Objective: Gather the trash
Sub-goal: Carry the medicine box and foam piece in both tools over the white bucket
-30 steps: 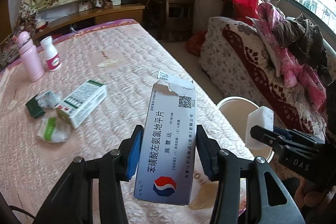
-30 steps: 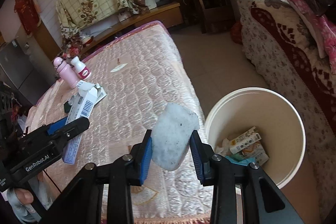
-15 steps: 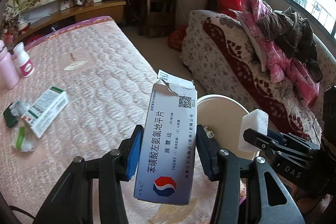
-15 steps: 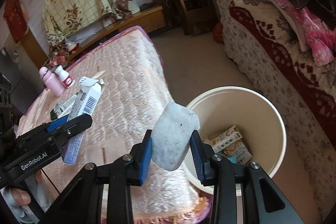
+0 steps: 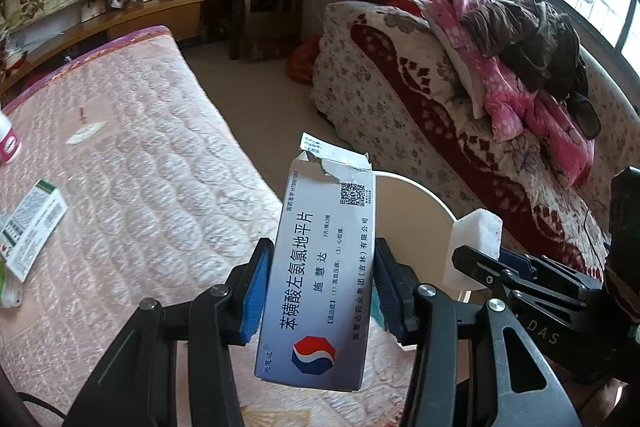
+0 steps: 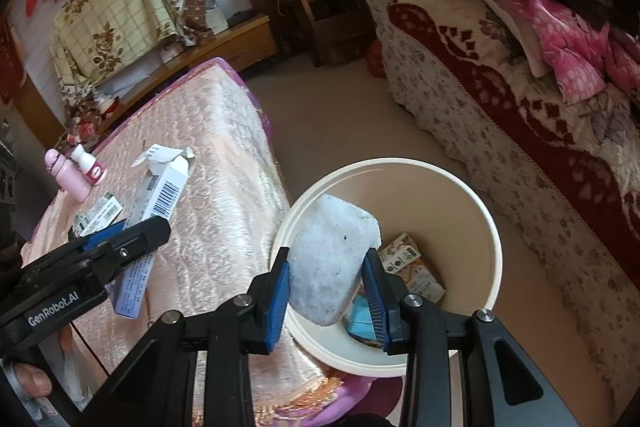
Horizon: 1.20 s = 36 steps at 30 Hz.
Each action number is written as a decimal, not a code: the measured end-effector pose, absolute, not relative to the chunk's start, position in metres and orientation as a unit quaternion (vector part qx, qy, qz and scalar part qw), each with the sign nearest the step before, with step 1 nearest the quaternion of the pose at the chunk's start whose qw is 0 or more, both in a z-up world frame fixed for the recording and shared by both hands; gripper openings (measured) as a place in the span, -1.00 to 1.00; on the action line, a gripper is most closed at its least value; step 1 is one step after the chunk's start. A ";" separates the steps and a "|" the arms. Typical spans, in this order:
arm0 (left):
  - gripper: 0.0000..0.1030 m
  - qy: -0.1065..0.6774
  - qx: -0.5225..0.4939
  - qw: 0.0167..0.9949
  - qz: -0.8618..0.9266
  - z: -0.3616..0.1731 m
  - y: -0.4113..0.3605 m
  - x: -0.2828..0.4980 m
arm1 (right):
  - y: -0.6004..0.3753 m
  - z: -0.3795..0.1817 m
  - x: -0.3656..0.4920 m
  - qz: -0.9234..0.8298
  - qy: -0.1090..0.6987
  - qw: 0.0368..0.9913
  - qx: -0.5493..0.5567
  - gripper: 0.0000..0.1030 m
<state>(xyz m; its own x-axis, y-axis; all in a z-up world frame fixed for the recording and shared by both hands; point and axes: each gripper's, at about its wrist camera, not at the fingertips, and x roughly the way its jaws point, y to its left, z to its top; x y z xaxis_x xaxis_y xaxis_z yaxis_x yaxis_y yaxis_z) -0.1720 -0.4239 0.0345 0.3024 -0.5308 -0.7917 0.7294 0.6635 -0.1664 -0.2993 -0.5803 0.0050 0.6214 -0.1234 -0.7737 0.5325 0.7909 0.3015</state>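
Both grippers have moved away from the bed toward the bin since the earlier frames, so the bin now fills more of the lower middle in each view and the trash left on the bed has slid to the left edge. We see the left gripper (image 5: 320, 287) clamped on a box (image 5: 320, 279), a grey medicine carton with a torn top flap; its blue pads press the two long sides and the carton stands nearly upright in the lower middle of the left view. Behind it the cream rim of the bin (image 5: 436, 203) shows, partly hidden by the carton. In the right view the right gripper (image 6: 326, 291) is clamped on a white sponge (image 6: 330, 259), and the sponge hangs over the left part of the open bin (image 6: 486, 219). Inside the bin lie a tan packet (image 6: 412, 267) and a blue piece (image 6: 360, 319). On the pink bed (image 5: 132, 167) at the left edge of the left view lies a green carton (image 5: 30, 227), and a pink bottle (image 6: 66, 177) and a white bottle (image 6: 89, 167) stand at the left of the right view. A sofa (image 6: 500, 87) with clothes fills the right side.
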 end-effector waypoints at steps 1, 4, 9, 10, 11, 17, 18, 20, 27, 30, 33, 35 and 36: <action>-0.01 0.440 0.114 0.798 -0.396 0.033 -0.426 -0.172 | -0.582 0.004 -0.300 -0.194 0.392 0.861 0.261 -0.26; -0.01 0.444 0.116 0.793 -0.401 0.029 -0.435 -0.174 | -0.587 0.000 -0.302 -0.199 0.393 0.858 0.264 -0.26; -0.01 0.447 0.121 0.787 -0.407 0.023 -0.445 -0.176 | -0.594 -0.004 -0.306 -0.205 0.394 0.855 0.269 -0.26; -0.01 0.447 0.122 0.786 -0.409 0.021 -0.447 -0.177 | -0.595 -0.005 -0.306 -0.206 0.394 0.854 0.270 -0.26; -0.01 0.447 0.123 0.785 -0.410 0.020 -0.448 -0.178 | -0.596 -0.006 -0.307 -0.207 0.395 0.854 0.270 -0.26; -0.01 0.445 0.127 0.786 -0.409 0.018 -0.449 -0.177 | -0.601 -0.010 -0.307 -0.211 0.396 0.851 0.273 -0.26; -0.01 0.444 0.129 0.787 -0.408 0.018 -0.449 -0.177 | -0.601 -0.010 -0.307 -0.211 0.396 0.851 0.274 -0.26; -0.01 0.444 0.130 0.788 -0.406 0.018 -0.449 -0.176 | -0.601 -0.010 -0.306 -0.212 0.396 0.851 0.274 -0.26; -0.01 0.440 0.139 0.790 -0.402 0.017 -0.452 -0.176 | -0.602 -0.013 -0.306 -0.215 0.398 0.849 0.273 -0.26; -0.01 0.440 0.143 0.791 -0.400 0.015 -0.454 -0.175 | -0.604 -0.013 -0.307 -0.219 0.399 0.848 0.272 -0.26; -0.01 0.440 0.146 0.791 -0.398 0.012 -0.456 -0.174 | -0.605 -0.014 -0.309 -0.222 0.398 0.847 0.274 -0.26; -0.01 0.439 0.149 0.792 -0.397 0.010 -0.456 -0.174 | -0.606 -0.015 -0.311 -0.224 0.399 0.845 0.276 -0.26; -0.01 0.439 0.150 0.792 -0.397 0.010 -0.457 -0.174 | -0.607 -0.015 -0.311 -0.225 0.399 0.845 0.276 -0.26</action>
